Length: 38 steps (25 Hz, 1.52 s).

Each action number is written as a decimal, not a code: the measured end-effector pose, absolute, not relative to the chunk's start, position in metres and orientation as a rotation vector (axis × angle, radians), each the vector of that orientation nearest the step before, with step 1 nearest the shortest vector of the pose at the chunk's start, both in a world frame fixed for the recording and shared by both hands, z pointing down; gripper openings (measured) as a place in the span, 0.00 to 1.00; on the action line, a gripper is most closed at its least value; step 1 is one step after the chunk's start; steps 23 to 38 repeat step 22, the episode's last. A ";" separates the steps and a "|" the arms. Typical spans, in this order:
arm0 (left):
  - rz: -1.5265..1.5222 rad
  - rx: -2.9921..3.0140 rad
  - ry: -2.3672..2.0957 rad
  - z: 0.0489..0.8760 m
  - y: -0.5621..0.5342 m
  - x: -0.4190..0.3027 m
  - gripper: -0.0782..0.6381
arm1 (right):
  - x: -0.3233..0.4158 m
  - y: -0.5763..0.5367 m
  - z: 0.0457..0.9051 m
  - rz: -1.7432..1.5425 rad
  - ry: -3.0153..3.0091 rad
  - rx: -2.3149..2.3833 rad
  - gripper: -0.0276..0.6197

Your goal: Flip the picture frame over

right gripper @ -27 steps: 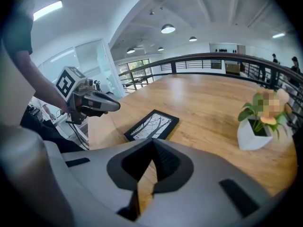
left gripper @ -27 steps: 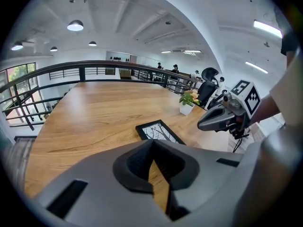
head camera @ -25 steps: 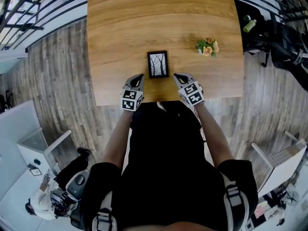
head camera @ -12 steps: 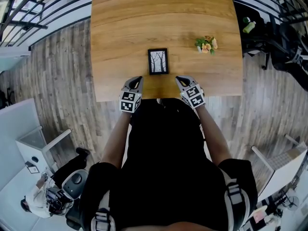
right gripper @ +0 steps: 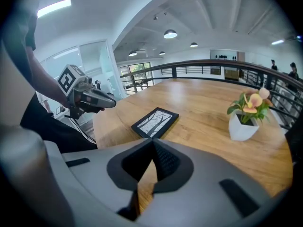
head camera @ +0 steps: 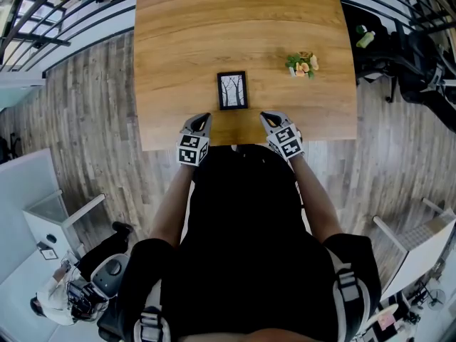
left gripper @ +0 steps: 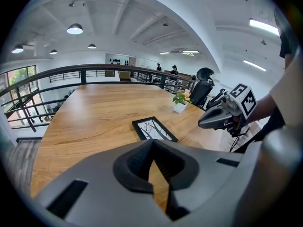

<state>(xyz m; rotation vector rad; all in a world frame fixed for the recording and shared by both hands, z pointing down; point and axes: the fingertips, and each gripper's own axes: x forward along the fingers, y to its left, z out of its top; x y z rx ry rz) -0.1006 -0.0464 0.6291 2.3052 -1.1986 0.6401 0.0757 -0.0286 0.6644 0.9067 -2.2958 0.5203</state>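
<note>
One black picture frame (head camera: pixel 232 90), tree print upward

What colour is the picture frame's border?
Black border on the flat rectangular picture frame; clearest in right gripper view.

A small rectangular picture frame (head camera: pixel 232 90) with a thin black border is seen lying flat on the wooden table (head camera: pixel 185 41), picture side up. A black-and-white print of bare trees is shown in it. The frame is placed close to the table's near edge, roughly midway across its width, with the long sides running away from that edge.
</note>
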 end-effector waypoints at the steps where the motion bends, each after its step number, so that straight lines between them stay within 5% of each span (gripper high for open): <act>1: 0.642 2.308 -1.195 0.629 -0.046 -0.100 0.14 | 0.077 -0.028 0.664 0.521 -2.294 0.910 0.05; 38: 0.646 2.306 -1.180 0.631 -0.040 -0.099 0.14 | 0.080 -0.018 0.673 0.543 -2.285 0.932 0.05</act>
